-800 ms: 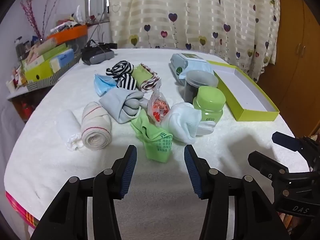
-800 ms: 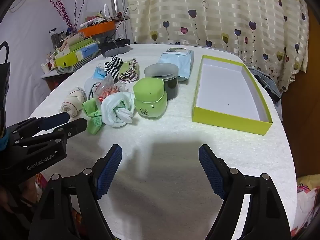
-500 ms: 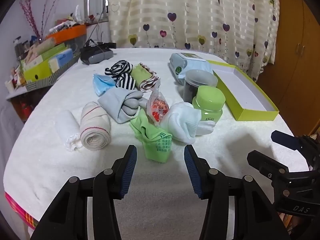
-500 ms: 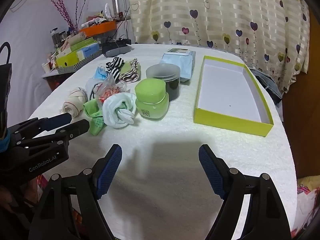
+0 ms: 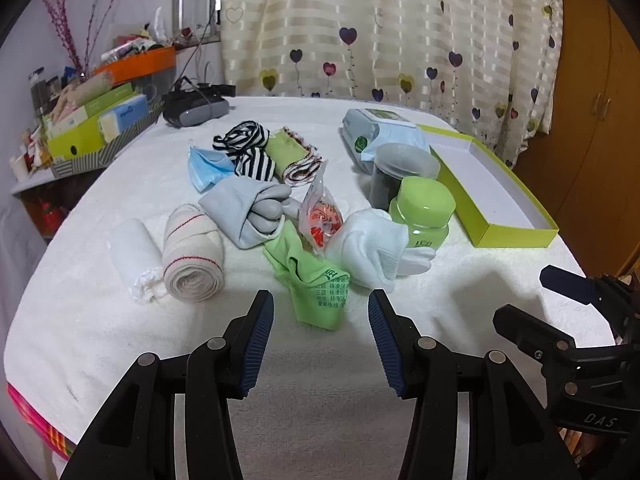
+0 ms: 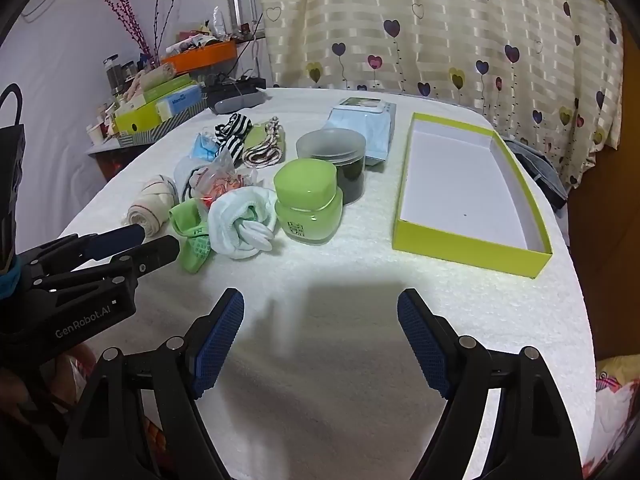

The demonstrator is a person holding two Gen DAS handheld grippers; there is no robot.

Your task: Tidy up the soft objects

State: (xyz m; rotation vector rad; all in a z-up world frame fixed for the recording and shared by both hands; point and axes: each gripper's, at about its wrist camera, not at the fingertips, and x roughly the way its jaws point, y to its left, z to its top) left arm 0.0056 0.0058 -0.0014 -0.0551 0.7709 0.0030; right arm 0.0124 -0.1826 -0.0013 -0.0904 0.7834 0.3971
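- Barely any shift since the earlier frames: piled items sit a touch nearer to both views, nothing on the table displaced.
- Left gripper (image 5: 321, 320) spread wide, empty, aimed at green sock (image 5: 316, 280) just ahead, probably the first pick.
- Right gripper (image 6: 320, 320) fully released, hovering over bare white cloth (image 6: 340, 360), free to assist.
- Yellow-green box (image 6: 472, 246) empty, likely the destination; white sock (image 6: 240, 224) touching green jar (image 6: 310, 204).
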